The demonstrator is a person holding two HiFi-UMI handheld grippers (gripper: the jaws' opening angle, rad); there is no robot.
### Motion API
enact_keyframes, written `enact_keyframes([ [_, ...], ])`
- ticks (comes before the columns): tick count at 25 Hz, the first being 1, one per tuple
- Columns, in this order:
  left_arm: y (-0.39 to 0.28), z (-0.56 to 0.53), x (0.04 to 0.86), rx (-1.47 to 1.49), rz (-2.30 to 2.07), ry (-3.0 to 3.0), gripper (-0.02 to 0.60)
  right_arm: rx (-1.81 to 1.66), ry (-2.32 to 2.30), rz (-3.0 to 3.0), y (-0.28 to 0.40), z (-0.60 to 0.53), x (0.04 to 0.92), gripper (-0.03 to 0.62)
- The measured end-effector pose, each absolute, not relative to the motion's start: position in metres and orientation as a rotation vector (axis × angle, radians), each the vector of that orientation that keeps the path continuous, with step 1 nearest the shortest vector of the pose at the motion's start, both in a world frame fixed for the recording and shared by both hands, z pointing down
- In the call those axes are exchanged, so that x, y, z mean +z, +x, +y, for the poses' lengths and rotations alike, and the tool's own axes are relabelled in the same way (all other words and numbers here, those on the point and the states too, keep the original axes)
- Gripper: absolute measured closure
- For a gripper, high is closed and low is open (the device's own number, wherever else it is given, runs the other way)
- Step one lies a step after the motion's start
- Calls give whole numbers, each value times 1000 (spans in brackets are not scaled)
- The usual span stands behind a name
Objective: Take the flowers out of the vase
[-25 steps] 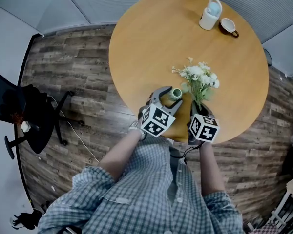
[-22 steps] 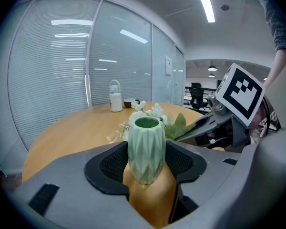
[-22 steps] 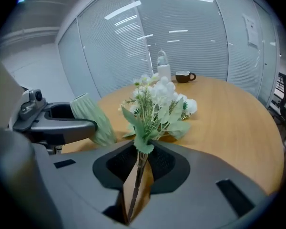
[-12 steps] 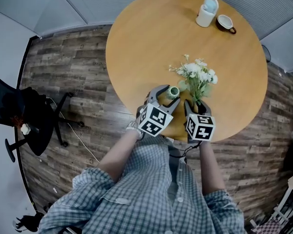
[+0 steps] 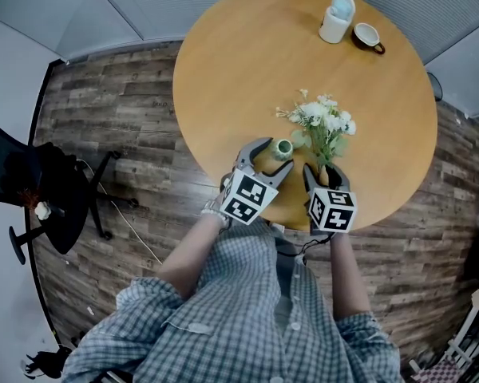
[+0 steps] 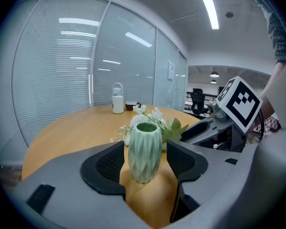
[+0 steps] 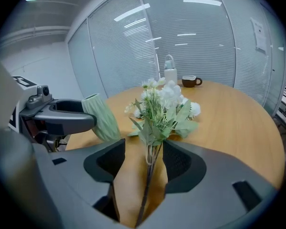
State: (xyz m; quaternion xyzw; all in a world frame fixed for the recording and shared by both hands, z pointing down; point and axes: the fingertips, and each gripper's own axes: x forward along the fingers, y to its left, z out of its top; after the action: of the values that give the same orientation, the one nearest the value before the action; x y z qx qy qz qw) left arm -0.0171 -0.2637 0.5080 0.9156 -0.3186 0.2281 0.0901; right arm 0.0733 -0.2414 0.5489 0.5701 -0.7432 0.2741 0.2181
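Observation:
A ribbed pale-green vase (image 6: 144, 149) stands upright on the round wooden table (image 5: 247, 62), with nothing in it. My left gripper (image 5: 275, 155) has it between its jaws; they have just been opening a little further, and a thin gap shows on each side. The bunch of white flowers (image 5: 323, 126) lies on the table to the vase's right. Its stems (image 7: 150, 175) run back between the jaws of my right gripper (image 5: 323, 172), which have just been opening. The pads stand off the stems. In the right gripper view the vase (image 7: 101, 117) shows at the left.
A white jug (image 5: 338, 18) and a dark-rimmed cup (image 5: 370, 38) stand at the table's far side. Both grippers work close to the table's near edge. A black office chair (image 5: 32, 190) stands on the wood floor to the left.
The right gripper's jaws have spread apart from the flower stems, which now lie loose on the table. The left jaws have widened slightly around the vase. Neither hand has shifted much.

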Motion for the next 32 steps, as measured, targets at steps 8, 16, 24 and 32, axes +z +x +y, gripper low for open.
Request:
enact_keyframes([
  [8,-39,-259,488,652,-1027,2729,305,761,1623,-2041,92,-230,542,376],
  [16,-53,-262,451,580,-1116,2762,358,731,1692,-2101,101,-222,509,378],
  [24,-53,-262,413,537,-1129,2763,524,656,1801,-2222,101,-223,447,561],
  [32,-47,-259,371,456,-1148,2809,572,477,1811,-2351,94,-218,390,583],
])
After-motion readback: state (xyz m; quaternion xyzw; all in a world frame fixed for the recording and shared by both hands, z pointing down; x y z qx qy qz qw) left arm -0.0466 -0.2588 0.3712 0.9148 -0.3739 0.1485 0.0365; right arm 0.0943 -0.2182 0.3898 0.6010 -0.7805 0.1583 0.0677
